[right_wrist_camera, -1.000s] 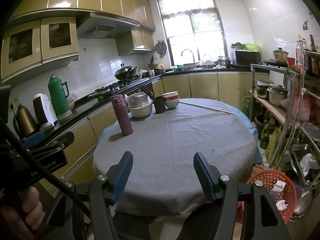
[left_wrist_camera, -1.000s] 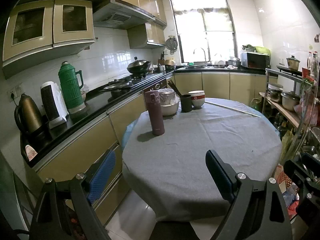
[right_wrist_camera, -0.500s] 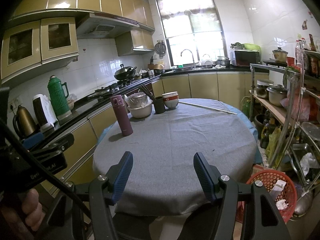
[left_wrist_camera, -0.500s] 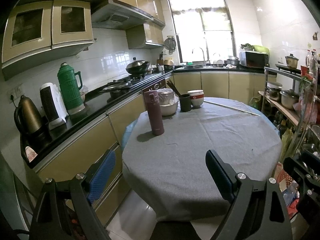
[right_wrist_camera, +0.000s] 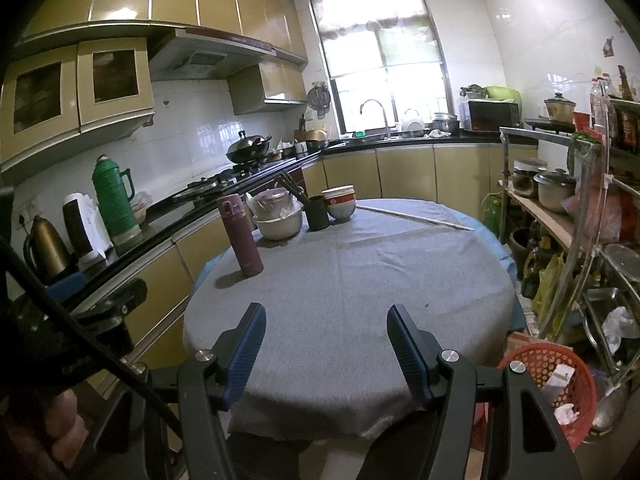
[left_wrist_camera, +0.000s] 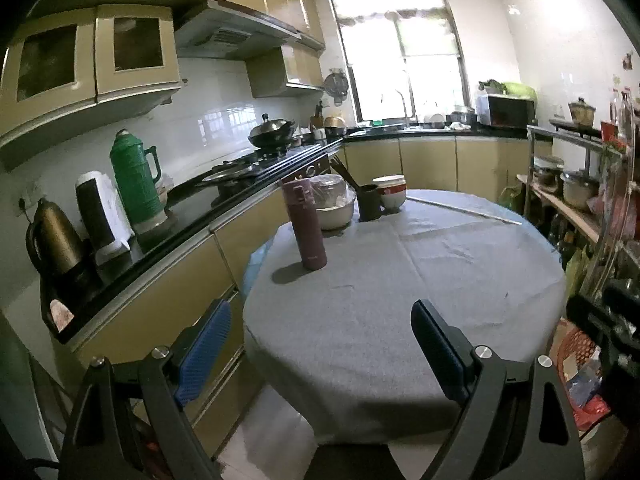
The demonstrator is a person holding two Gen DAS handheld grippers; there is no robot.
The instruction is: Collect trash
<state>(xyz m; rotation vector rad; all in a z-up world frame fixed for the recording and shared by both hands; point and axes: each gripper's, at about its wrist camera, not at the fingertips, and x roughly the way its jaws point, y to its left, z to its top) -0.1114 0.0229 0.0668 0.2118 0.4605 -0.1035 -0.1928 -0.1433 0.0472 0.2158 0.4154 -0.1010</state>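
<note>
Left wrist view, left claw [left_wrist_camera: 320, 344] spread wide with nothing in it, above the near edge of the round grey desk [left_wrist_camera: 420, 280], purple bottle [left_wrist_camera: 307, 227] near the desk's left edge, right wrist view, right claw [right_wrist_camera: 326, 346] wide apart and bare, red basket [right_wrist_camera: 548, 380] with paper trash [right_wrist_camera: 560, 376] on the floor off the desk's right edge.

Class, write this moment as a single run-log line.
left gripper: open, empty | right gripper: open, empty | both above table near edge | red basket on floor: holds trash
</note>
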